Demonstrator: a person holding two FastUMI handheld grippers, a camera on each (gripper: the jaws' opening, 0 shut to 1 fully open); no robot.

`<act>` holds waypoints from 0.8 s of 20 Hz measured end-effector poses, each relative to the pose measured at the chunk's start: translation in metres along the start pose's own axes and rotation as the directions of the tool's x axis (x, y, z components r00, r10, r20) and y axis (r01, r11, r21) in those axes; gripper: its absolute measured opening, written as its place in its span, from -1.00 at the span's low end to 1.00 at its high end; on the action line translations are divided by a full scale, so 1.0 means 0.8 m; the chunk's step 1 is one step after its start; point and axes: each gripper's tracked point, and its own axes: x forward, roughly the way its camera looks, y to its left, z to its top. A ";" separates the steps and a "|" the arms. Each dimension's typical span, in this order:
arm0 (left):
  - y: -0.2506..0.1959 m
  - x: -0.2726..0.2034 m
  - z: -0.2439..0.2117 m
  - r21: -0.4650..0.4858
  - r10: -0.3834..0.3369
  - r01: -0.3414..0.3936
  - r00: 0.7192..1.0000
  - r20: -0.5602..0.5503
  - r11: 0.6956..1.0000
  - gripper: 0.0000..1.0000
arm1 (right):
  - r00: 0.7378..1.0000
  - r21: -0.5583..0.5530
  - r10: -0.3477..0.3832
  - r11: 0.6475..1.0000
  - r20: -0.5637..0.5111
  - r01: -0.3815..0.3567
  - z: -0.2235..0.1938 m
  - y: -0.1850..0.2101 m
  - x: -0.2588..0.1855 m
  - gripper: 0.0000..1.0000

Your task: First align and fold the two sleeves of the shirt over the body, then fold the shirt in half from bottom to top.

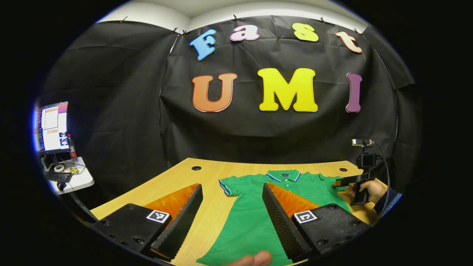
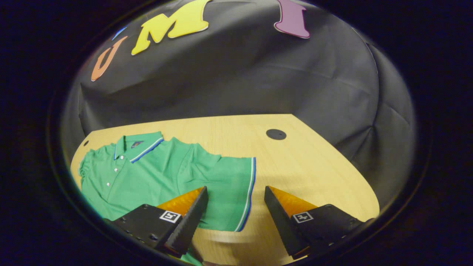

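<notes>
A green polo shirt [image 1: 251, 218] lies flat, face up, on the wooden table [image 1: 173, 184], collar [image 1: 282, 175] at the far side. My left gripper [image 1: 232, 186] stands open above the shirt's left side; the left sleeve [image 1: 226, 186] shows between its fingers. In the right gripper view the shirt [image 2: 155, 170] spreads to the left. The right sleeve [image 2: 225, 181], with a blue and white cuff, lies between the fingers of my open right gripper [image 2: 235, 189]. The left gripper view shows the right gripper [image 1: 339, 182], in a hand [image 1: 371, 190], at that sleeve.
A small white side table [image 1: 79, 179] with a monitor [image 1: 51, 127] and a bottle [image 1: 71, 146] stands off to the left. Round holes [image 2: 276, 134] mark the tabletop's far corners. Bare wood [image 2: 314, 173] stretches right of the shirt. A fingertip [image 1: 255, 258] shows near the shirt's hem.
</notes>
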 end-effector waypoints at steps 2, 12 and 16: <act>-0.001 0.003 -0.005 -0.007 0.001 -0.001 1.000 -0.008 1.000 1.00 | 1.000 0.033 -0.003 0.999 0.002 0.003 0.004 0.002 0.005 0.75; -0.002 0.009 -0.014 -0.021 0.001 -0.002 0.999 -0.038 1.000 1.00 | 0.999 0.027 0.046 0.999 -0.020 -0.045 0.011 0.021 0.004 -0.99; 0.002 0.012 -0.020 -0.021 0.010 -0.011 0.998 -0.055 1.000 1.00 | 0.999 -0.066 0.033 0.997 0.035 -0.031 0.033 0.028 -0.010 -0.99</act>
